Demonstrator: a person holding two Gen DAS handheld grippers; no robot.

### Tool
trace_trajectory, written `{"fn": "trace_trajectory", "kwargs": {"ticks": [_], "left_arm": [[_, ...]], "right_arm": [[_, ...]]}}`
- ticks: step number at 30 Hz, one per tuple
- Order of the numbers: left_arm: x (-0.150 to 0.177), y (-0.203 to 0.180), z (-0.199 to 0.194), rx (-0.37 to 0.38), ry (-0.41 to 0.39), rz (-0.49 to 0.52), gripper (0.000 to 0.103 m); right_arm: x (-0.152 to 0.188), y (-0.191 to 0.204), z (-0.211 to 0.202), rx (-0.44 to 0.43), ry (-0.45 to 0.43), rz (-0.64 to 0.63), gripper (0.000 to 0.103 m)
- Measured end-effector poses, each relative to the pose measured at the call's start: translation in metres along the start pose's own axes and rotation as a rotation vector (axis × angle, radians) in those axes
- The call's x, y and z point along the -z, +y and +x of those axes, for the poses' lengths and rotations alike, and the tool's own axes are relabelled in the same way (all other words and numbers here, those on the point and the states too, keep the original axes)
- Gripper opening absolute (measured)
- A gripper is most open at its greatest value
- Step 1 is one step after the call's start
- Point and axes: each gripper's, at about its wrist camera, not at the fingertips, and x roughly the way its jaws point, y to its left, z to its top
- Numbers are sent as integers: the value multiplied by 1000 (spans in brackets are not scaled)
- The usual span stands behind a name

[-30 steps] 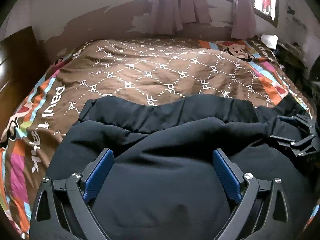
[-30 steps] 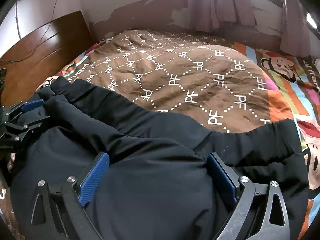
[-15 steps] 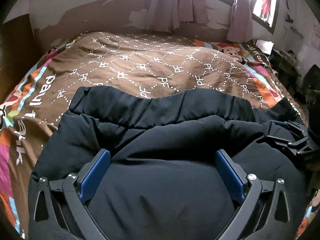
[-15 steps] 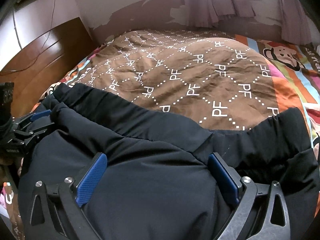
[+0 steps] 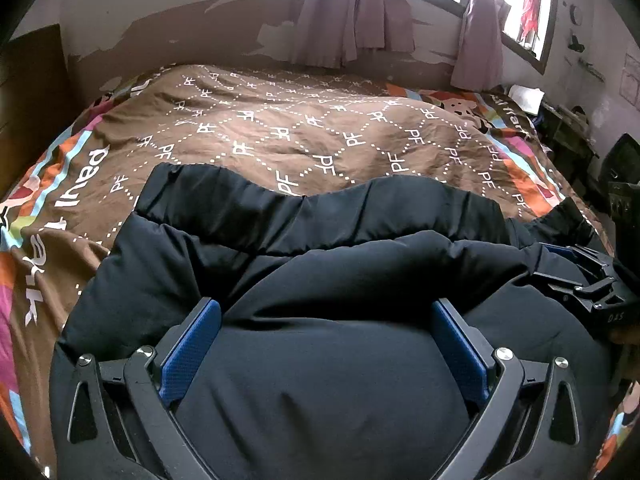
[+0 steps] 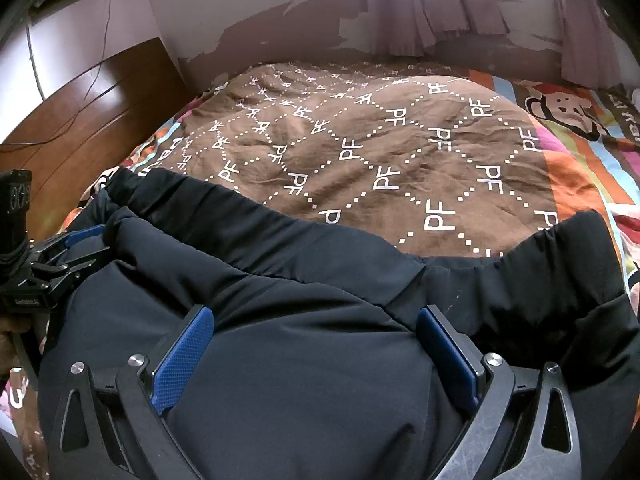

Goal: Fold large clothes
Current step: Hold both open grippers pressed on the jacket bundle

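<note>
Up and back a touch since the earlier frames: more wall and window in the left wrist view now, more of the quilt's far edge showing, the black padded jacket (image 5: 320, 380) sitting lower in frame. Same wide spread on both grippers throughout.

One jacket, lying bunched at the near end of the brown quilt (image 5: 300, 136), puffy folds piled crosswise, its elastic hem band running along the far side against the "PF" pattern. One quilt, colourful striped border on either side of the jacket.

Two grippers. Left gripper (image 5: 326, 344) released, blue pads (image 5: 190, 350) wide apart with jacket fabric bulging up between them, nothing pinched. Right gripper (image 6: 314, 350) likewise spread wide, pads (image 6: 182, 356) flanking a swell of the same jacket, not clamped. Each one visible from the other's camera: right gripper (image 5: 580, 280) at the jacket's right end, left gripper (image 6: 60, 264) at the jacket's left end, tips against the cloth.

Beyond the jacket, two mauve curtains (image 5: 356, 12) hanging over the window, one wooden headboard (image 6: 92, 120) off to the left.
</note>
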Motion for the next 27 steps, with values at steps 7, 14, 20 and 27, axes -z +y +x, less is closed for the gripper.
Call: {"fn": "trace_trajectory", "kwargs": {"ticks": [7,14,20,27], "left_arm": [[1,1,1,9,2,-5,102],[1,2,2,15,1,-8,102],[2,3,3,16,2,-8,102],[2,3,3,16,2,-8,102]], "right_arm": [[2,0,0,2,-4,0,102],[2,0,0,2,-3,0,102],[2,0,0,2,-3,0,102],[3,0,1,2,-2,0,102]]}}
